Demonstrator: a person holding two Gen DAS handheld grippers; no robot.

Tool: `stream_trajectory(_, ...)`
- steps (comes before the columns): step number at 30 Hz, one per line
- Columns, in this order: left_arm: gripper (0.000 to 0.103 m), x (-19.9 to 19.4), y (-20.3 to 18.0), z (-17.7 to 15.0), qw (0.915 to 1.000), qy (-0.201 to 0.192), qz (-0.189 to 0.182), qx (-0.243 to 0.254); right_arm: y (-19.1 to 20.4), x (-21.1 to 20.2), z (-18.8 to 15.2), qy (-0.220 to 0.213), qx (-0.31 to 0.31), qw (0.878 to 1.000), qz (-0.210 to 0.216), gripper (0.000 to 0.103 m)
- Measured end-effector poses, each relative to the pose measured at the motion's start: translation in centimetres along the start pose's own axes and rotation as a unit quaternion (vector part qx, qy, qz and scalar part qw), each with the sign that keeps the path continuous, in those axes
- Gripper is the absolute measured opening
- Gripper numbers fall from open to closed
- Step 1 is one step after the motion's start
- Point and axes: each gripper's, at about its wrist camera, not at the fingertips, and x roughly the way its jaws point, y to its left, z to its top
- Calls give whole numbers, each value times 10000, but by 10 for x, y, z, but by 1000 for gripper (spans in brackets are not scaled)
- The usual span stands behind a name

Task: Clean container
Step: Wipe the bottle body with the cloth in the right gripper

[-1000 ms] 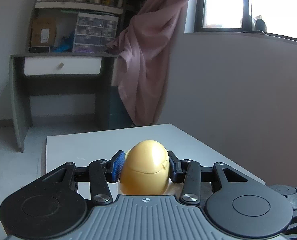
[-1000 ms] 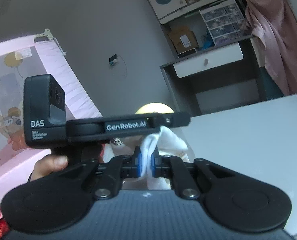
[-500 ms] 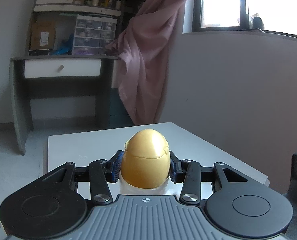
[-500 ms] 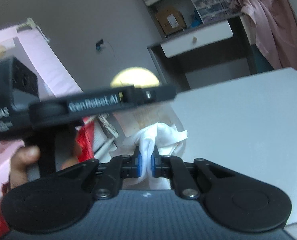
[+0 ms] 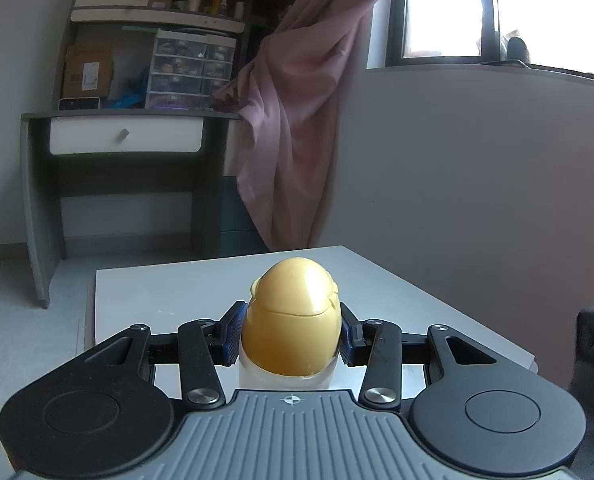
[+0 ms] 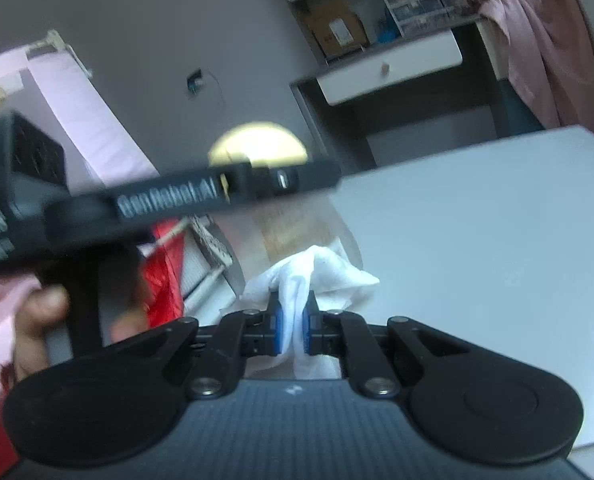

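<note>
My left gripper [image 5: 291, 338] is shut on a container [image 5: 291, 332] with a rounded yellow cap and a clear body, held upright over the white table [image 5: 177, 288]. In the right wrist view the same container [image 6: 293, 224] shows behind the left gripper's black body [image 6: 169, 200], its yellow cap on top and clear body below. My right gripper [image 6: 293, 326] is shut on a crumpled white cloth [image 6: 313, 268], which lies against the lower side of the container's clear body.
A grey desk with a white drawer [image 5: 125, 140] and shelves stands behind the table. A pink curtain [image 5: 297, 120] hangs by the window. A person's hand [image 6: 37, 316] holds the left gripper. A pink bed rail [image 6: 77, 108] and red items [image 6: 165, 276] are at the left.
The container has tilted upright and risen in the left view. The right gripper with the cloth has moved lower along the container's side; its view is blurred by motion.
</note>
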Motion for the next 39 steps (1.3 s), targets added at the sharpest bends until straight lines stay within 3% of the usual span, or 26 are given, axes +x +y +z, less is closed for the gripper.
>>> stream_trajectory(7, 45, 0, 8, 0, 10000, -2, -2, -21, 5, -15, 20, -372, -137, 9991, 159, 9)
stream_trajectory(25, 45, 3, 6, 0, 10000, -16, -22, -27, -18, 8, -8, 240, 96, 9996, -60, 10)
stream_trajectory(39, 45, 3, 2, -1, 10000, -21, -21, 13, -7, -16, 22, -349, -118, 9992, 175, 10)
